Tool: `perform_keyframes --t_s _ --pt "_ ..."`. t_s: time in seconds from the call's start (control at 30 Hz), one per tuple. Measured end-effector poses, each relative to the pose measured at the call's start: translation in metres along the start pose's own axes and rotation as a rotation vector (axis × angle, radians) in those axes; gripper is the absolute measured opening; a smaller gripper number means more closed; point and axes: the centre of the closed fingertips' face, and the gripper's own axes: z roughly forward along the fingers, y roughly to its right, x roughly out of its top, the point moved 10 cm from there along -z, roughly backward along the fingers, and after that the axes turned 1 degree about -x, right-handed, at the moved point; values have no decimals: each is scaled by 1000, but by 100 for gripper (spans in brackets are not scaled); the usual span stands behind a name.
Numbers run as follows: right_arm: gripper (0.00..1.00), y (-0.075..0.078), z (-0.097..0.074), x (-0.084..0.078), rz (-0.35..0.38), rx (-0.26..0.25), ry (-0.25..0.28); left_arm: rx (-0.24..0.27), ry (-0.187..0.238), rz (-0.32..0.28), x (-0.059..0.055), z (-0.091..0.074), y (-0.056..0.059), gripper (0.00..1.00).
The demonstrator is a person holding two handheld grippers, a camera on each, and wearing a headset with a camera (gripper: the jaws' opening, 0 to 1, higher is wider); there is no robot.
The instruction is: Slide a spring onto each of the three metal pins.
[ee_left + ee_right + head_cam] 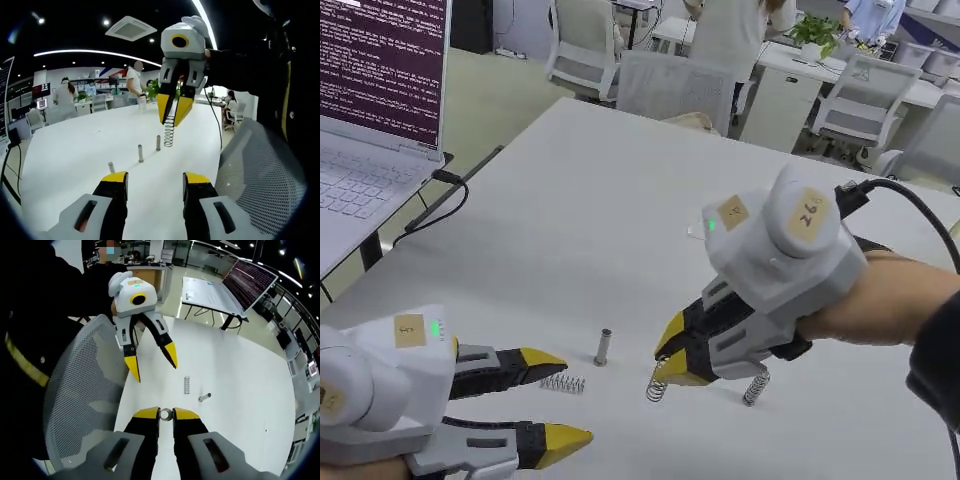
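Note:
My right gripper (667, 358) hangs just above the white table (580, 220), shut on a small steel spring (656, 390) that dangles from its yellow tips. A short metal pin (603, 347) stands upright just left of it. A second spring (562, 383) lies flat near my left gripper (560, 398), which is open and holds nothing. A third spring (756, 386) stands tilted to the right; whether a pin is inside it I cannot tell. In the right gripper view the held spring (166, 414) shows end-on, with the pin (204, 397) and the flat spring (187, 385) beyond.
An open laptop (370, 100) sits at the far left, and its black cable (450, 195) runs along the table's left edge. A grey mesh chair (85, 390) stands close by the table. Office chairs (670, 85), desks and people fill the room behind.

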Motion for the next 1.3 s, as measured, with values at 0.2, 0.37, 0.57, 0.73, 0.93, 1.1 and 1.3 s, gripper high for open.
perform_keyframes --t_s 0.2,0.37,0.57,0.73,0.93,1.1,1.3 --pt "7 4 -4 -6 19 -16 1 44 6 -27 -5 -6 -4 52" --pt "7 9 -8 -11 37 -34 3 77 10 -36 -8 -9 -5 64" --pt "7 18 -17 -18 64 -61 7 97 10 -55 -12 -11 -5 71" --pt "7 27 -28 -26 94 -94 7 117 11 -73 -15 -12 -7 78" --pt "7 38 -36 -35 122 -120 -4 115 10 -82 -16 -11 -7 77" --pt "7 46 -31 -39 139 -120 -15 113 9 -81 -16 -11 -8 76" --pt "7 60 -21 -46 165 -124 -16 118 9 -84 -17 -12 -9 75"
